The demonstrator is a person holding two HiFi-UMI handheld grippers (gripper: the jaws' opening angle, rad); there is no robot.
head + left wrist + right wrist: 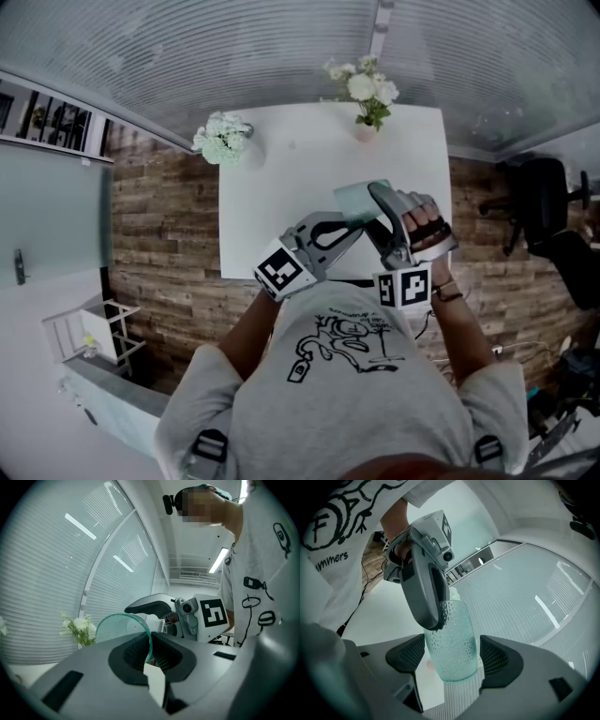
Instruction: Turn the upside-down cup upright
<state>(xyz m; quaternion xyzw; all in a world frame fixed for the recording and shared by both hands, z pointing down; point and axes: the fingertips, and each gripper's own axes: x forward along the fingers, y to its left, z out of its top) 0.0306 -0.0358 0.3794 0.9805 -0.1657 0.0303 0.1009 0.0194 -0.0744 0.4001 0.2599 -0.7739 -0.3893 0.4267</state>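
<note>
A pale green dimpled glass cup is held in the air over the white table. My left gripper is shut on the cup, its jaws pinching the thin wall at the rim. In the right gripper view the cup hangs between the jaws of my right gripper, with the left gripper's finger clamped on its upper end. The right gripper's pads stand wide on either side and do not touch the glass. In the head view the right gripper reaches the cup from the right.
Two vases of white flowers stand on the table, one at its far left corner and one at its far edge. A black office chair is to the right. A white rack stands at the lower left.
</note>
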